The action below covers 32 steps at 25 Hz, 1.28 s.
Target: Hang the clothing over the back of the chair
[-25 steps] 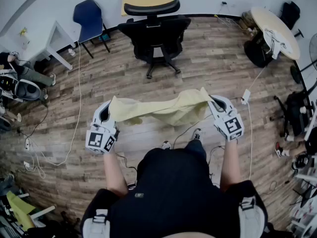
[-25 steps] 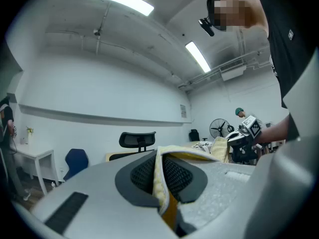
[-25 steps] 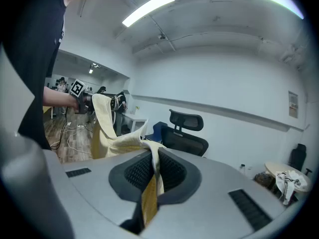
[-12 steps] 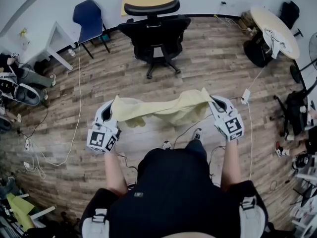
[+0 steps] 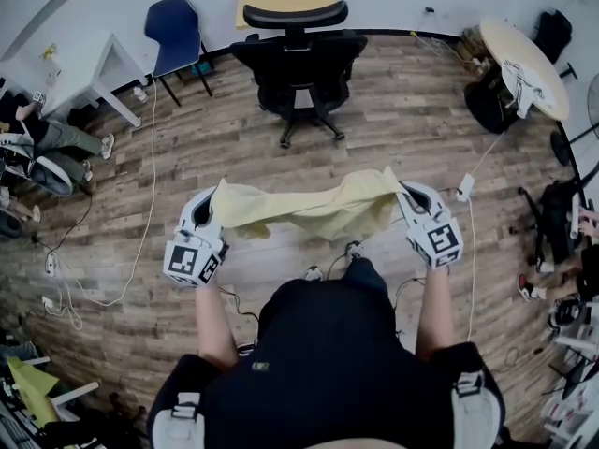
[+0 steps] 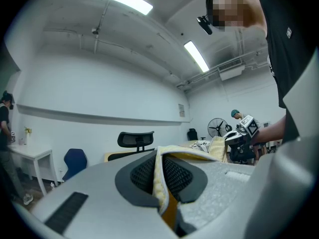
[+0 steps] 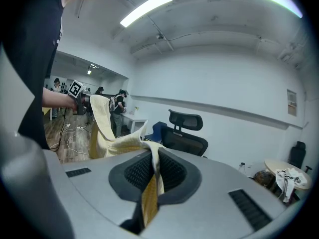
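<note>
Holding the clothing stretched out at chest front, the person has the pick-up done, but the carry and the drape are both left to do. Nearest in the head view, at 9 o'clock, the left gripper has its jaws clamped on one end of the yellow fabric; its own view shows a folded edge pinched flat between the dark ribbed pads. At 3 o'clock the right gripper is likewise closed on the other end, with a strip of cloth squeezed between its pads and the rest trailing off toward the other tool. Between the two, the garment sags in a shallow swag above the wood floor, touching nothing else.

Farther off, at 12 o'clock, stands the black office chair — well apart from the cloth, its back and headrest bare. My judgement is that the garment must be walked forward, lifted above the backrest and lowered across it before either grip lets go. A blue chair sits at 11 o'clock.
</note>
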Each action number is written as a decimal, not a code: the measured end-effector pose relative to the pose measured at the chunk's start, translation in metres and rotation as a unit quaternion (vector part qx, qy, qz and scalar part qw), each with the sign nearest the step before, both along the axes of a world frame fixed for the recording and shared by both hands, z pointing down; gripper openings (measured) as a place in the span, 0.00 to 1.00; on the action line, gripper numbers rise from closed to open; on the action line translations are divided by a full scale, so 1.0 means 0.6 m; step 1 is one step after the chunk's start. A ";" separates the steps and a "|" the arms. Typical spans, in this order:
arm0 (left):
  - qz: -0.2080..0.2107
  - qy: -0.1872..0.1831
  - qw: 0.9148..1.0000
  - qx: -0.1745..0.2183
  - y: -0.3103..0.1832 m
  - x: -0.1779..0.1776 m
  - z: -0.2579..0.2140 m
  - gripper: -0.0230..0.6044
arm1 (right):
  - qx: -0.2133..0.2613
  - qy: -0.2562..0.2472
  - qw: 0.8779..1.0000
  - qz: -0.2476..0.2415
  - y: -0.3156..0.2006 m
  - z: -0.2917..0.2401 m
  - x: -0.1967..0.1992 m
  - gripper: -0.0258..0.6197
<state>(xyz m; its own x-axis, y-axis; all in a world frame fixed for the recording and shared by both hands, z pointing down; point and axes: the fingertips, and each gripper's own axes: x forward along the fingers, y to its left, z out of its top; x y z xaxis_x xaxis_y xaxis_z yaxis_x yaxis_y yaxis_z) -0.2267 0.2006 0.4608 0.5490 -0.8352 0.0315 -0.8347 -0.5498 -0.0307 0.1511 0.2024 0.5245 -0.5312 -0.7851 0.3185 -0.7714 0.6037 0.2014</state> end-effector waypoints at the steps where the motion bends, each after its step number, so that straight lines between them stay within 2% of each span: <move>1: -0.002 0.000 1.000 0.000 0.002 -0.001 0.000 0.04 | 0.000 0.001 1.000 -0.003 0.000 0.000 -0.001 0.04; 12: -0.042 0.004 0.999 -0.006 -0.011 -0.006 0.002 0.04 | 0.008 -0.012 1.000 -0.017 -0.053 -0.005 0.016 0.04; 17: -0.059 -0.006 0.998 -0.009 -0.024 0.013 -0.005 0.04 | 0.017 -0.024 0.999 -0.028 -0.095 -0.009 0.035 0.04; 22: -0.078 -0.009 0.997 -0.010 -0.046 0.035 -0.013 0.04 | -0.006 -0.024 0.999 -0.038 -0.134 0.002 0.054 0.04; 32: -0.110 -0.013 0.994 -0.005 -0.083 0.089 -0.025 0.04 | 0.000 -0.019 0.997 -0.075 -0.210 0.001 0.102 0.04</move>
